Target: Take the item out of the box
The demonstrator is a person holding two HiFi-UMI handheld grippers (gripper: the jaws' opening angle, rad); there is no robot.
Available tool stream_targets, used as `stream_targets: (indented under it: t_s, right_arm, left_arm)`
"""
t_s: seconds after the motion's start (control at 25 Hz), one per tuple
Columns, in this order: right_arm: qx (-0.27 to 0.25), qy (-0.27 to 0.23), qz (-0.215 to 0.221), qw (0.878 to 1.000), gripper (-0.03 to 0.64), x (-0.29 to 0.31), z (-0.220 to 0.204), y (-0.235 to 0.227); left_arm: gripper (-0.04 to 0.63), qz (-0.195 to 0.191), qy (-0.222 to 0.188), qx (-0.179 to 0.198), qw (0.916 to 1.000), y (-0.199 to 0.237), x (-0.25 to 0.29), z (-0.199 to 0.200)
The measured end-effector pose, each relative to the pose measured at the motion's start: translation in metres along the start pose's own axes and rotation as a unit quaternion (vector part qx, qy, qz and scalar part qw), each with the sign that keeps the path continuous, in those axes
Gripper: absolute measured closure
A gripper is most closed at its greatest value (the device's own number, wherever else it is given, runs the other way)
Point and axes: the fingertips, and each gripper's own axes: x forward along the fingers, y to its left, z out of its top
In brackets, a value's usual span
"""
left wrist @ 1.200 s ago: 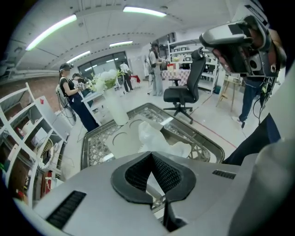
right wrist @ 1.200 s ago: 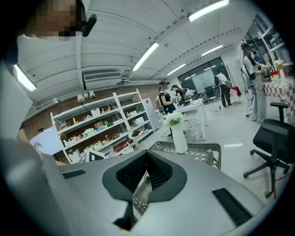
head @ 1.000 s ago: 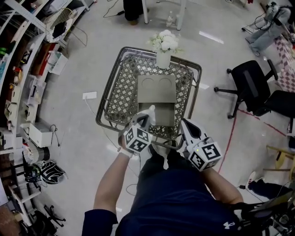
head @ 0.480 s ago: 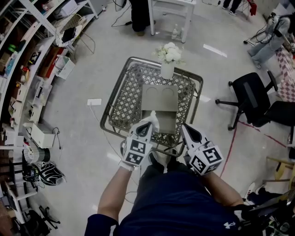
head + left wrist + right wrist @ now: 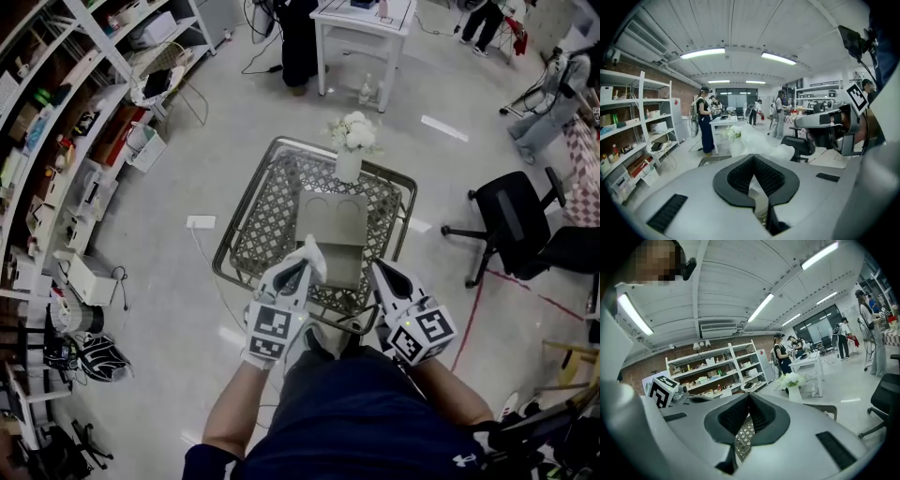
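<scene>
While the left gripper (image 5: pixel 300 269) clamps a white item (image 5: pixel 314 251) near the box (image 5: pixel 333 216), the right gripper (image 5: pixel 379 273) is closed.

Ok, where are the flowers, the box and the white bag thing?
flowers (image 5: pixel 354 133), head view, on the white blooms.
box (image 5: pixel 333 211), head view, on the flap with two round marks.
white bag (image 5: pixel 312 253), head view, on its crumpled top.

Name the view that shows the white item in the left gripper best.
The left gripper view: the white item billows ahead of the left gripper, pinched between its jaws. The head view shows it only small, at that gripper's tip; the right gripper view shows none.
</scene>
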Motion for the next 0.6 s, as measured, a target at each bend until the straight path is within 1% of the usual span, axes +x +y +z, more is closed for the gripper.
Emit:
stream_targets:
  t_s: [0.16,0.28,0.44,0.6]
  right_arm:
    - [-0.007,-0.018,0.004,1.0,0.615,-0.002,0.012,0.001]
    - [-0.01,-0.022,0.003,1.0,0.615,-0.004,0.019,0.002]
    - [-0.005,-0.022,-0.004,1.0,0.615,-0.003,0.027,0.001]
    - [-0.012,-0.029,-0.005,0.999,0.615,-0.004,0.033,0.001]
  left_arm:
    - [0.578,0.005,-0.034,-0.026,0.9991,-0.001,-0.014,0.018]
    - [0.578,0.007,-0.058,-0.046,0.9972,-0.001,-0.026,0.03]
    - [0.578,0.015,-0.083,-0.046,0.9954,0.001,-0.039,0.048]
    - [0.578,0.017,-0.106,-0.045,0.9933,-0.002,-0.047,0.062]
